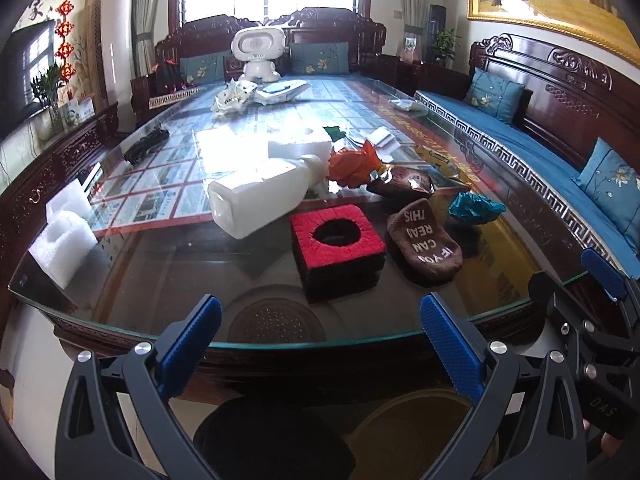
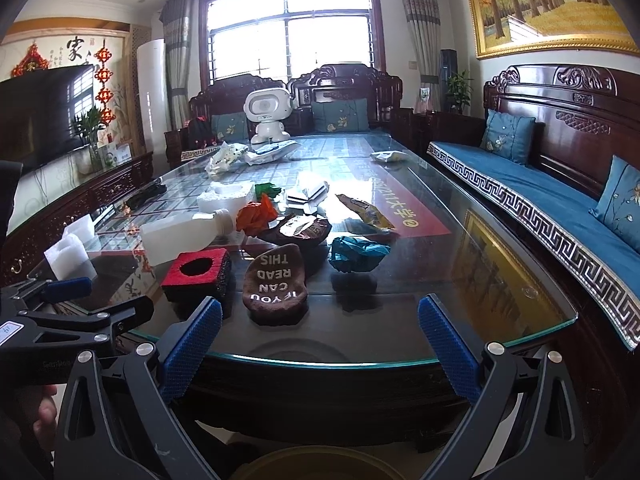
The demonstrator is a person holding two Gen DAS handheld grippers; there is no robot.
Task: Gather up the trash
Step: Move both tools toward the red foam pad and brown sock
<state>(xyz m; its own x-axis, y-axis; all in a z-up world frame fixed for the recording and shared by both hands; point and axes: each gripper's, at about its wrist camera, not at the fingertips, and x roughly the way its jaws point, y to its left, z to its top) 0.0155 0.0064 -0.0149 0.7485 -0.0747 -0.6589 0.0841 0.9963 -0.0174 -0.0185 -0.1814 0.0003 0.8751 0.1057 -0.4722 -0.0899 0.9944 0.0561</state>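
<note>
- The left hand-held gripper [image 1: 320, 336] is held level just short of the near edge of the glass-topped desk [image 1: 160, 280], pointing along its length; its blue-padded fingers [image 1: 190, 344] are spread wide with nothing between them.
- The right hand-held gripper [image 2: 320, 340] sits in the same pose beside it, also before the near edge, jaws wide apart and holding nothing.
- In the left view the right tool shows at the far right edge; in the right view the left tool shows at the far left, so the two are side by side and apart.
- The trash lies on the desk ahead of both: a white plastic bottle [image 1: 260, 200] on its side, a crumpled orange paper [image 1: 354, 166] just beyond its neck, a crumpled teal paper [image 1: 474, 208] to the right, and a brown wrapper [image 1: 404, 184] between them.
- Nearest the left tool stands a red-and-black foam block [image 1: 338, 248] with a round hole; just beside it lies a brown sock [image 1: 426, 240] with white lettering.
- White foam pieces [image 1: 64, 240] rest at the desk's left edge.
- A white toy robot [image 1: 259, 54] stands at the far end.
</note>
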